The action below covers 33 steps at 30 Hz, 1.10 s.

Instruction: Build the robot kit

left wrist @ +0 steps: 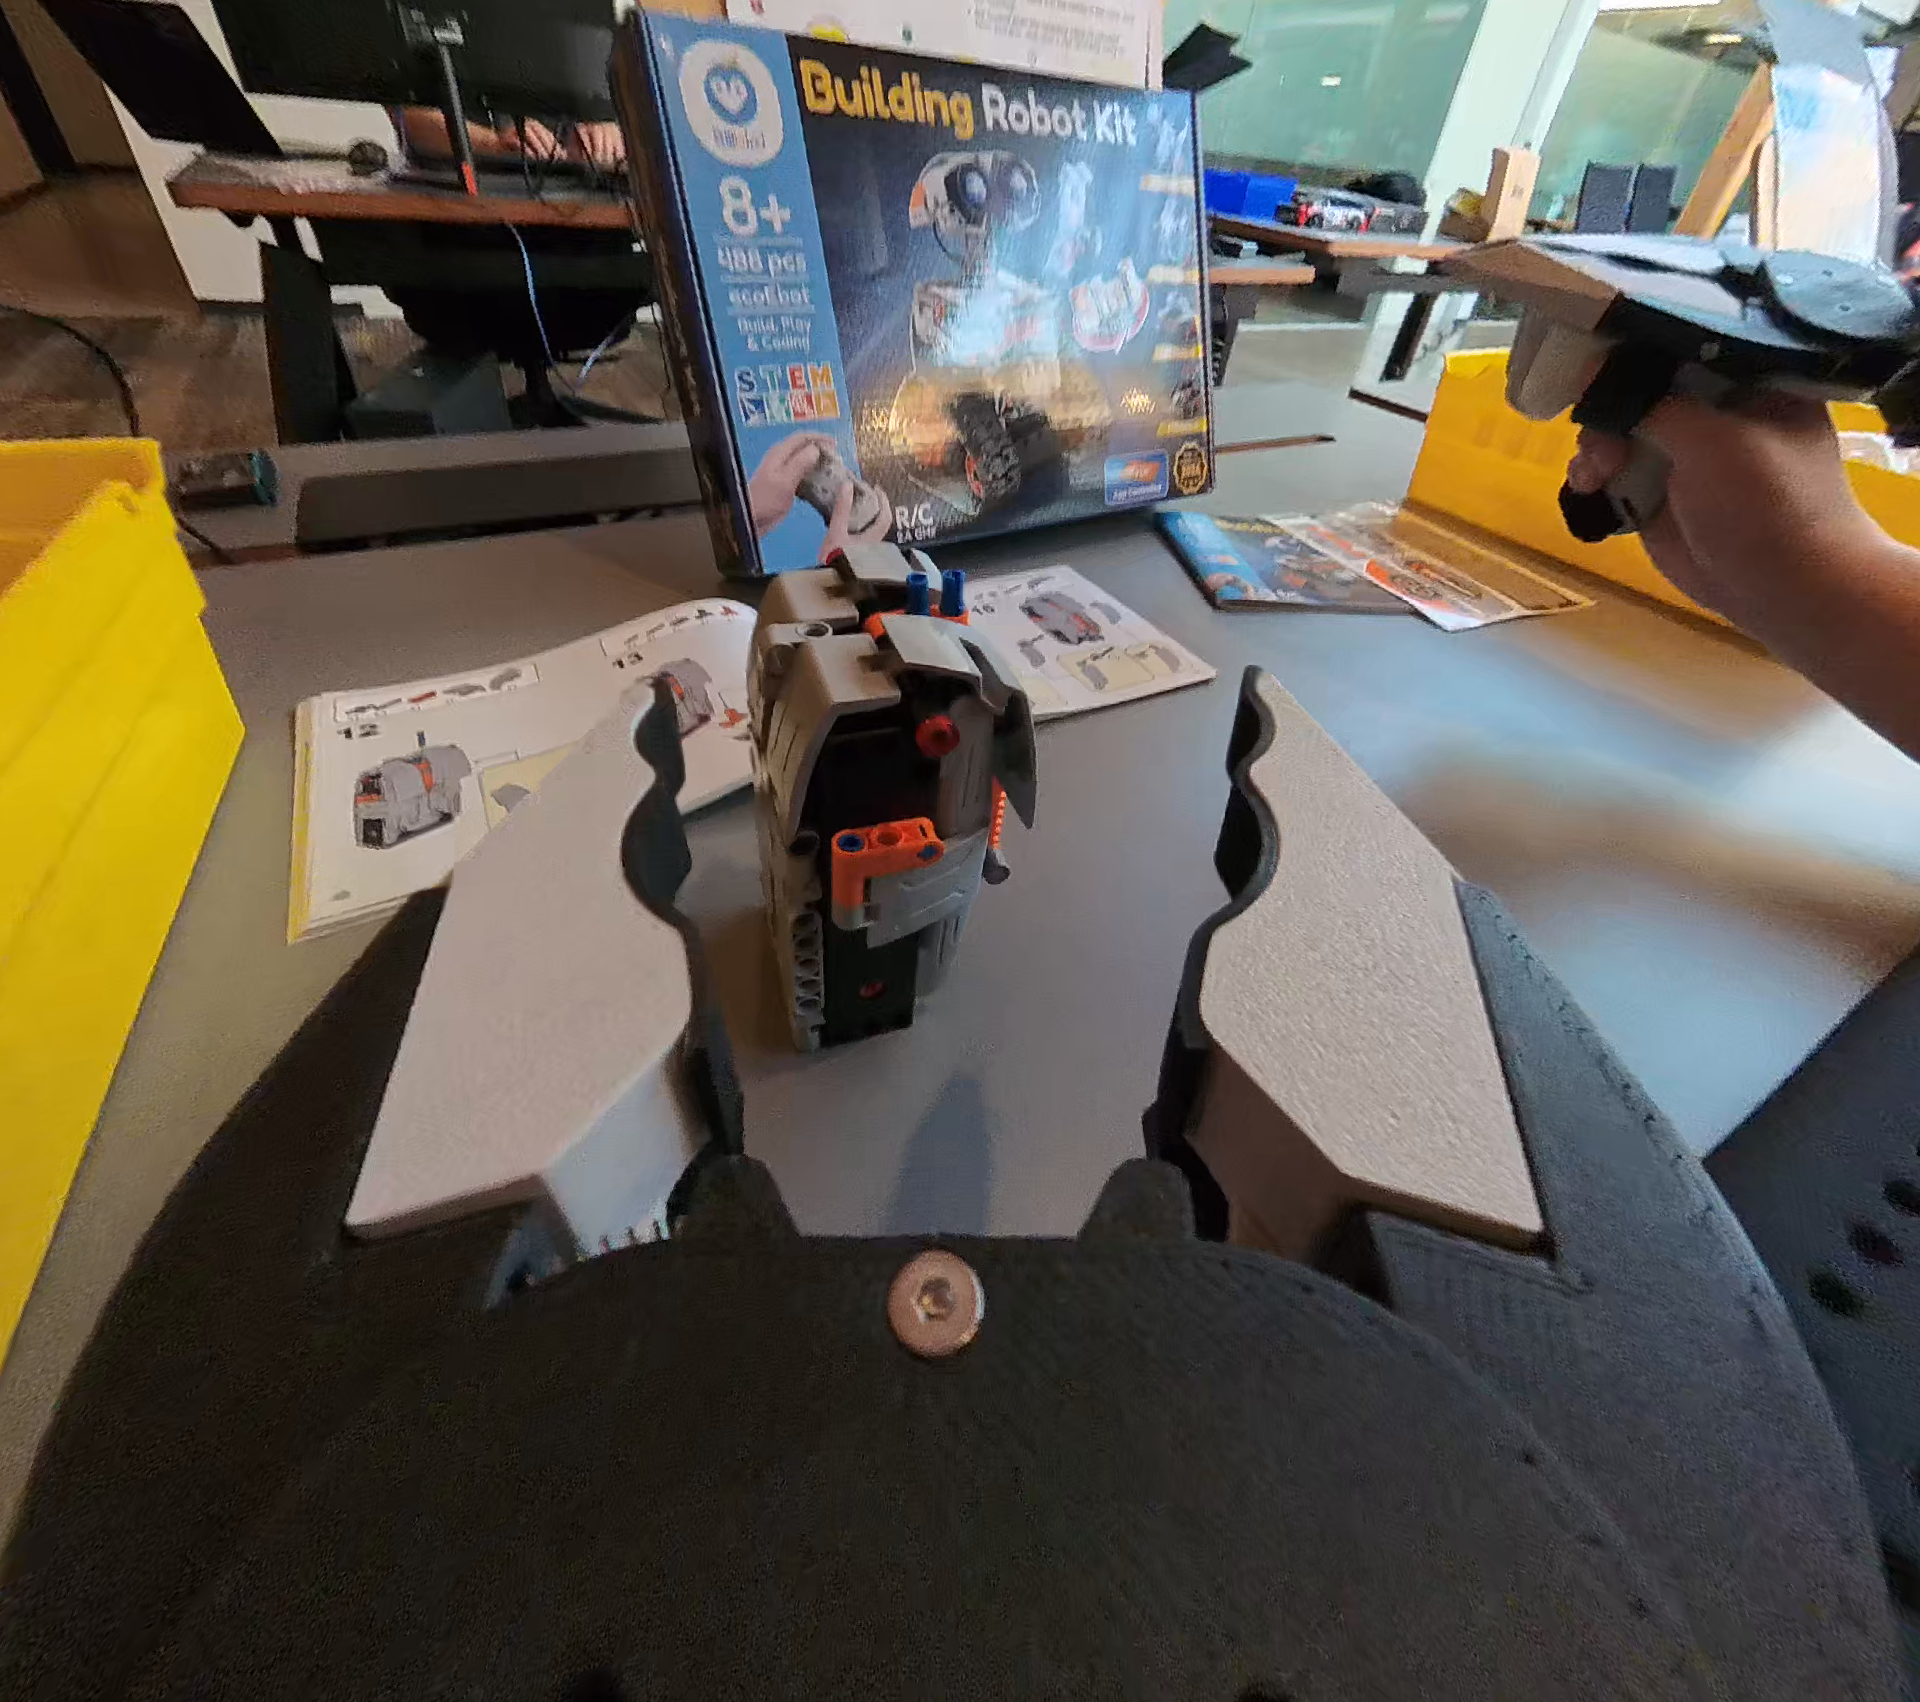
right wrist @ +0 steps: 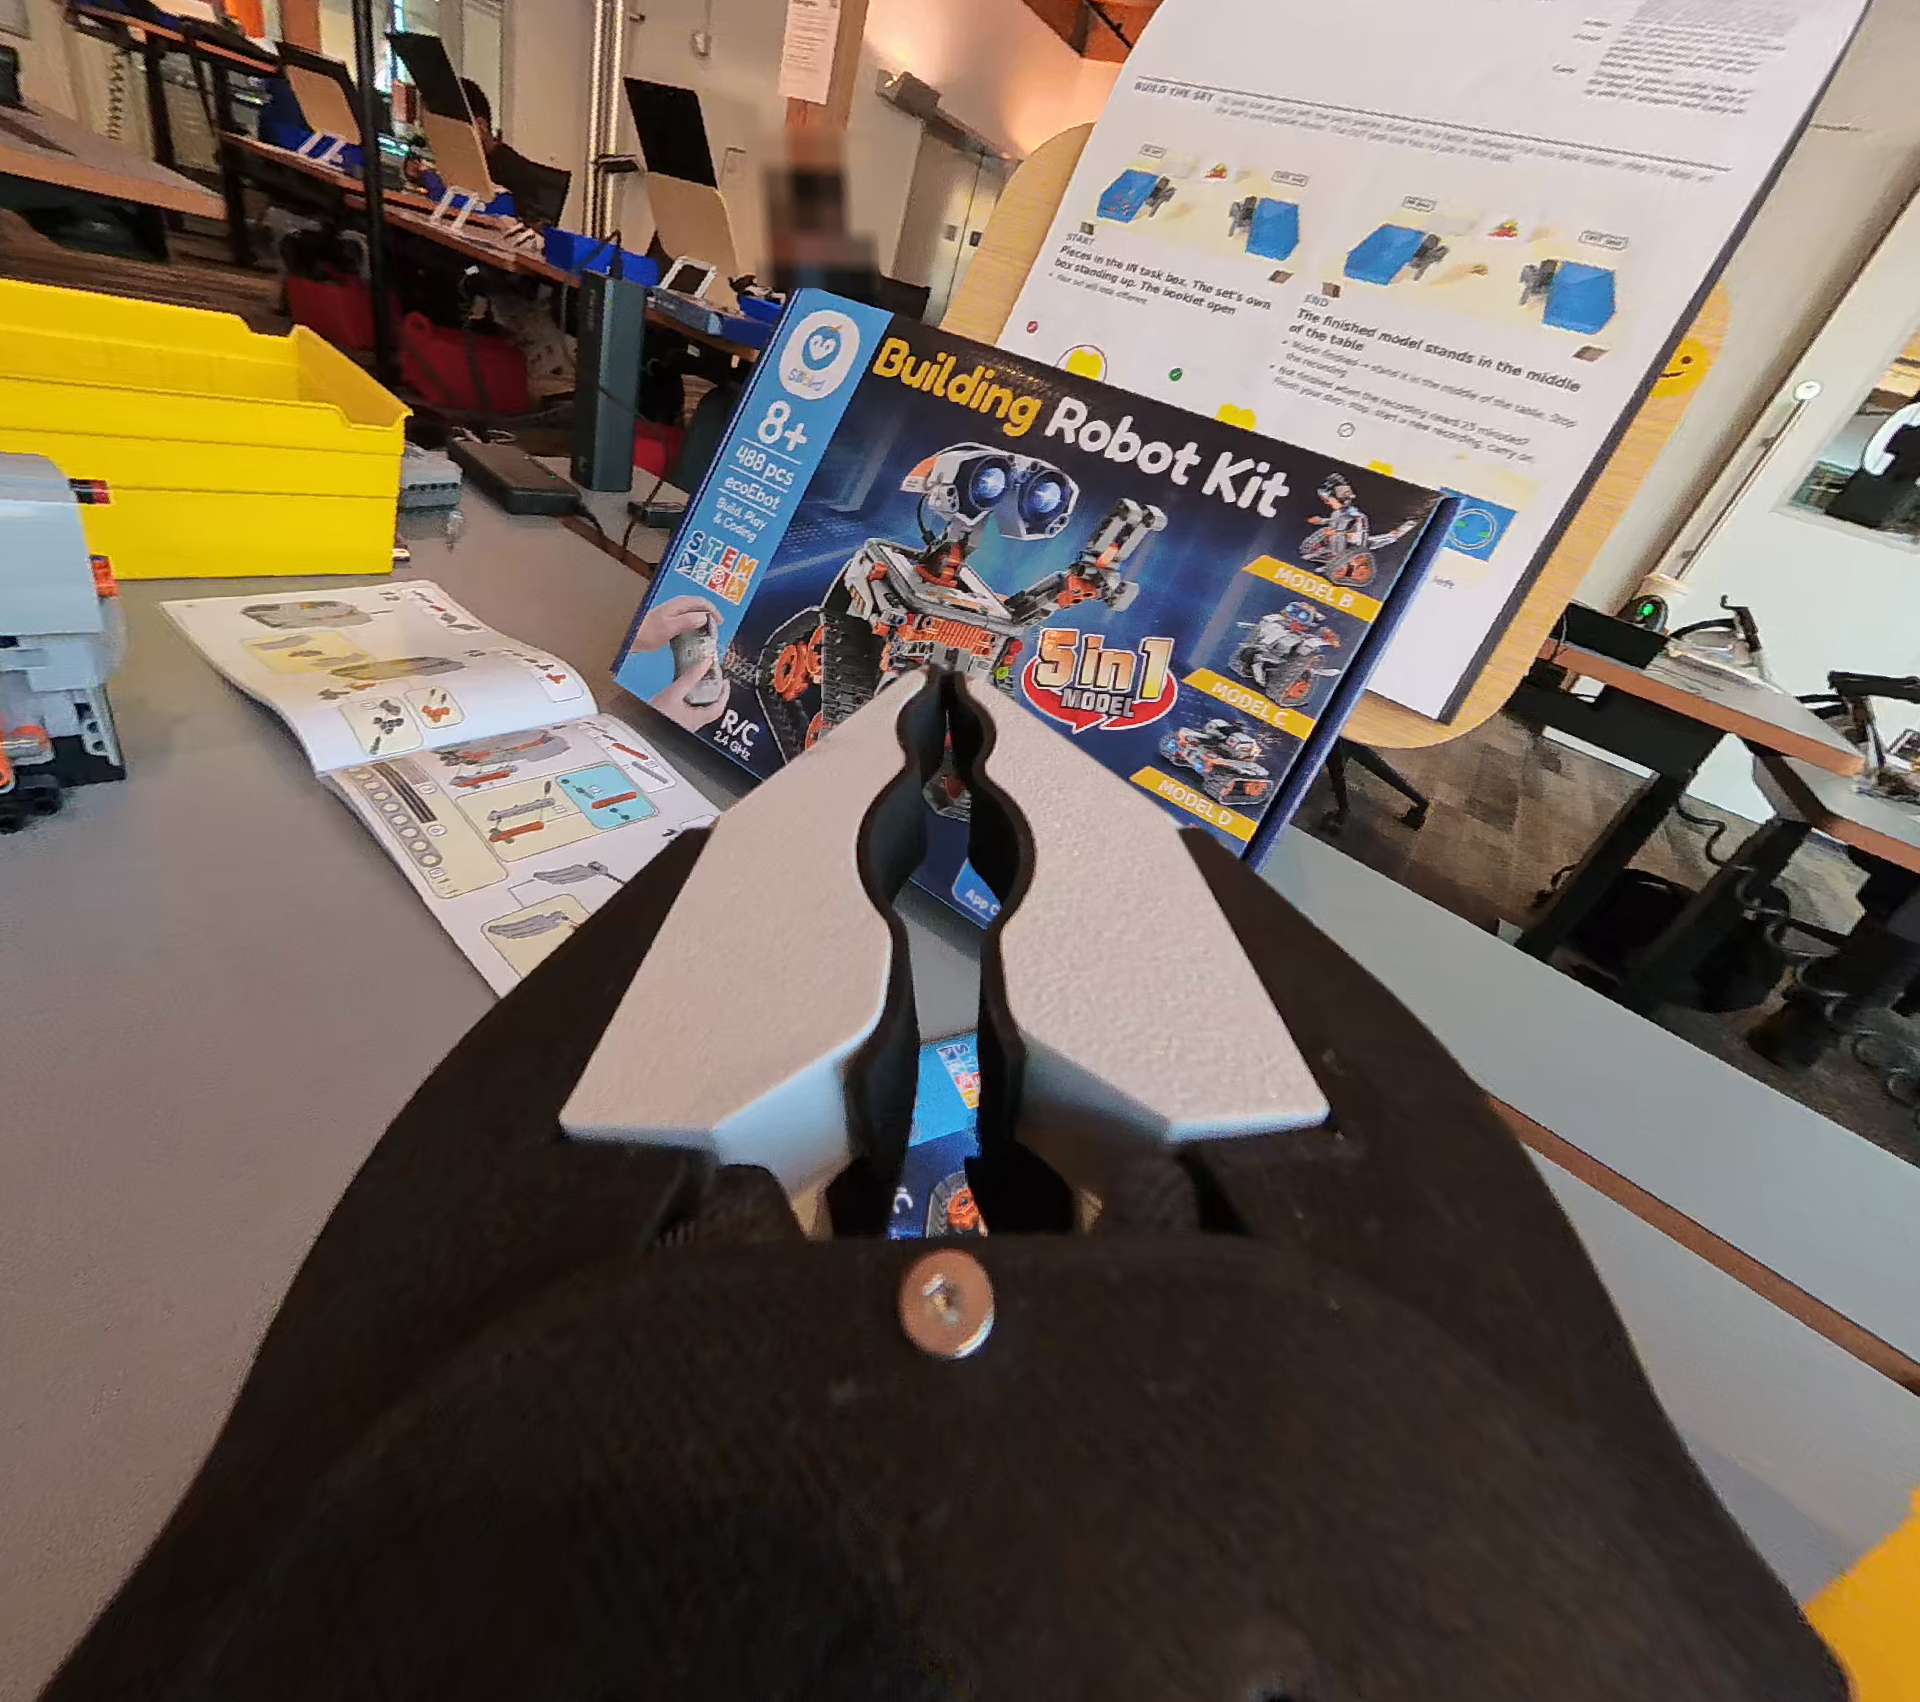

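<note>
A partly built brick model (left wrist: 883, 805), grey and black with orange and blue pins, stands upright on the grey table (left wrist: 1455, 769). My left gripper (left wrist: 956, 707) is open wide around it; both pads stand clear of its sides. The model also shows at the left edge of the right wrist view (right wrist: 52, 644). My right gripper (right wrist: 943, 684) is shut with nothing between its tips, held above the table in front of the blue kit box (right wrist: 1039, 572). It also shows in the left wrist view (left wrist: 1621, 322), held by a hand at the right.
An open instruction booklet (left wrist: 499, 759) lies behind the model. The kit box (left wrist: 935, 291) stands upright at the back, a printed board (right wrist: 1455, 250) behind it. Yellow bins stand at the left (left wrist: 94, 717) and right (left wrist: 1475, 447). Leaflets (left wrist: 1382, 556) lie at the right.
</note>
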{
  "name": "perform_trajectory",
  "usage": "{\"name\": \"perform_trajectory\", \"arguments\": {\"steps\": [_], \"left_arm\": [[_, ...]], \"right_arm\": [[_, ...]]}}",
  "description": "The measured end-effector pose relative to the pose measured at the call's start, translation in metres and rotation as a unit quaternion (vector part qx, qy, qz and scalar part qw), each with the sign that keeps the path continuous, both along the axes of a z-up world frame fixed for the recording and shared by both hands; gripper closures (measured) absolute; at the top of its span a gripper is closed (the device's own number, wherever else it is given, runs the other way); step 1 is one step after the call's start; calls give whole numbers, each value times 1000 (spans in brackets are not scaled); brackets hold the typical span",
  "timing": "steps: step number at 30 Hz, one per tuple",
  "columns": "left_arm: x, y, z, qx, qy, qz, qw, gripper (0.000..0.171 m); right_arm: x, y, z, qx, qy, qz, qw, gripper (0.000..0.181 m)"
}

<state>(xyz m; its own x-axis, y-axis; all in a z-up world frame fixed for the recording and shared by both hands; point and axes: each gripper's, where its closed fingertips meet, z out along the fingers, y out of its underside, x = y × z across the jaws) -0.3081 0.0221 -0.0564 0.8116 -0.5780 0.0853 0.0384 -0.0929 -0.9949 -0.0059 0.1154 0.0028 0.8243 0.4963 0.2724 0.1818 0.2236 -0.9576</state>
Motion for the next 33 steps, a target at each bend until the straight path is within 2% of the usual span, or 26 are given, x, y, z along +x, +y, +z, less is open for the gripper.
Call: {"name": "perform_trajectory", "arguments": {"steps": [6, 11, 14, 17, 22, 29, 31, 33], "left_arm": [[-15, -11, 25, 47, -20, 23, 998, 70], [-27, -32, 74, 126, -69, 27, 989, 76], [-28, -39, 87, 100, -35, 3, 994, 77], [-44, -46, 104, 100, -8, 23, 995, 81], [-86, -61, 129, 116, -22, 65, 991, 86], [-141, -73, 121, 64, -7, 115, 991, 96], [-139, -75, 110, 32, -12, 103, 994, 100], [-122, -75, 95, 6, -3, 72, 997, 101]], "right_arm": [[-5, 3, -12, -9, -36, 4, 999, 181], [-13, -2, -10, 19, -61, 16, 998, 181], [-15, -5, -5, 39, -73, 9, 997, 181], [-12, -4, -6, 44, -87, -8, 995, 181], [-11, -2, -8, 48, -97, -19, 994, 181], [-12, -2, -12, 54, -101, -19, 993, 181], [-13, -1, -14, 51, -105, -16, 993, 181], [-16, 0, -17, 48, -108, -13, 993, 181]]}}
